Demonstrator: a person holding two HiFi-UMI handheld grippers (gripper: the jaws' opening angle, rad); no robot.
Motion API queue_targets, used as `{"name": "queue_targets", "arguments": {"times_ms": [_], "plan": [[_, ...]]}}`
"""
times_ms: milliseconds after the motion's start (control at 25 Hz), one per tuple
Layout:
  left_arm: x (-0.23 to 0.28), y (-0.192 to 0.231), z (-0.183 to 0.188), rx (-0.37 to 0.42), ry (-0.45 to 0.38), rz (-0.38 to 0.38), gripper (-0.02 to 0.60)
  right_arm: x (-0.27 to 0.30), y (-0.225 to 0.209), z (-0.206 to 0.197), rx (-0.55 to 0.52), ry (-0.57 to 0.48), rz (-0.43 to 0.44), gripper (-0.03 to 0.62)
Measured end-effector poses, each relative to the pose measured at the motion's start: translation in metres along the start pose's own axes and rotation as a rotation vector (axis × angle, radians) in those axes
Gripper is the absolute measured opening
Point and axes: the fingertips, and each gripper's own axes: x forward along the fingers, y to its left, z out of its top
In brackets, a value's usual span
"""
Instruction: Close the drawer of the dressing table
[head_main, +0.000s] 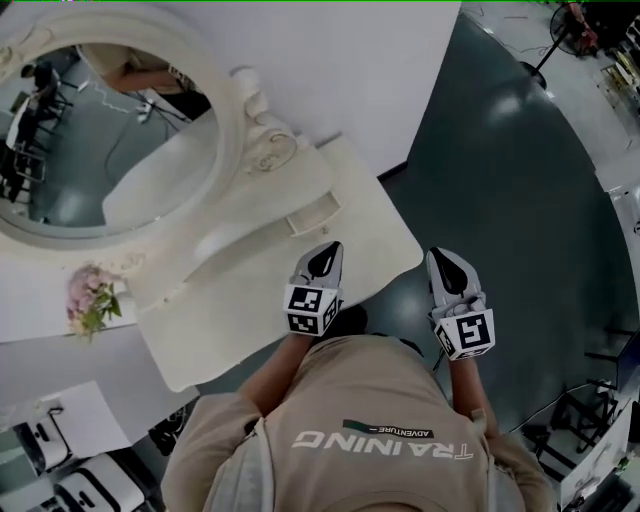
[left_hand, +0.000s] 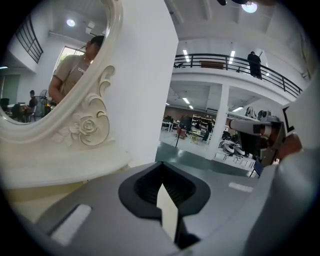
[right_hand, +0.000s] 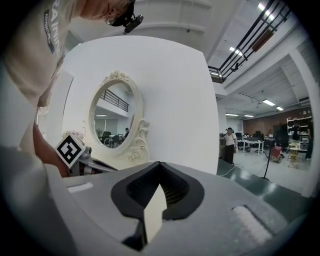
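We hold our 2 grippers out in front of us. The left gripper (head_main: 328, 250) hangs over the front edge of the dressing table (head_main: 250, 300). The right gripper (head_main: 440, 258) hangs off to the side of it, over the dark floor (head_main: 520, 200). Both have their jaws pressed together with nothing in them (we think a push needs no grabbing). We cannot see the drawer from up here. We guess it sits under the table's front edge, near the left gripper. The round mirror (head_main: 110, 140) stands at the back.
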Motion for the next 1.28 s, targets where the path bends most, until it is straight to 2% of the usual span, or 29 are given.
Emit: {"name": "queue_targets", "arguments": {"times_ms": [280, 640, 920, 1120, 1280], "plan": [[-0.008, 0.06, 0.014, -0.048, -0.021, 0.103, 0.018, 0.077, 0.029, 0.013, 0.018, 0.001, 0.148, 0.002], [-0.036, 0.097, 0.008, -0.128, -0.028, 0.263, 0.018, 0.13, 0.06, 0.014, 0.037, 0.029, 0.345, 0.002], [-0.051, 0.104, 0.001, -0.186, -0.029, 0.413, 0.018, 0.15, 0.076, 0.012, -0.003, 0.042, 0.527, 0.002], [-0.04, 0.092, 0.004, -0.222, -0.027, 0.454, 0.018, 0.158, 0.076, 0.001, -0.043, 0.042, 0.633, 0.003], [-0.028, 0.084, -0.003, -0.232, -0.01, 0.464, 0.018, 0.158, 0.072, -0.018, -0.041, 0.055, 0.668, 0.002]]}}
